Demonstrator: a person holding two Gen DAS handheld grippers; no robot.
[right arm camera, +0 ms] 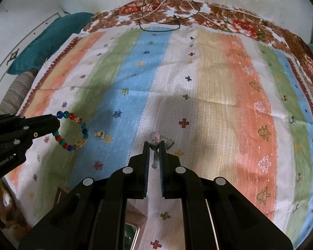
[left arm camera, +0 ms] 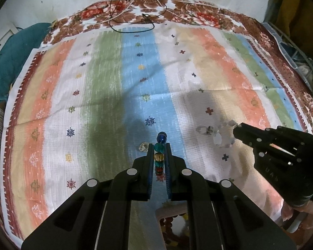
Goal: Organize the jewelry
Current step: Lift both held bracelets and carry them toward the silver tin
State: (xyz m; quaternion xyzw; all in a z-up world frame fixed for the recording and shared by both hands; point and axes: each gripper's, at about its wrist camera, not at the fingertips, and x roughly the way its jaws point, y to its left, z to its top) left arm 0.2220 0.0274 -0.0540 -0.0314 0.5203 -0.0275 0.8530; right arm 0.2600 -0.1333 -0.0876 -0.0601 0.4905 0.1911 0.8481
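Note:
My left gripper is shut on a bracelet of coloured beads, held above the striped cloth. In the right wrist view the same bracelet hangs as a ring from the left gripper. My right gripper is shut on a bracelet of clear beads, which also shows in the left wrist view at the right gripper. A small clear ring-like piece lies on the cloth by the left fingers and shows in the right wrist view.
A black cord and a white string lie on the floral cloth border at the far edge. A teal cushion sits at the far left. A box with beads lies below the left gripper. A mirror-like item lies below the right gripper.

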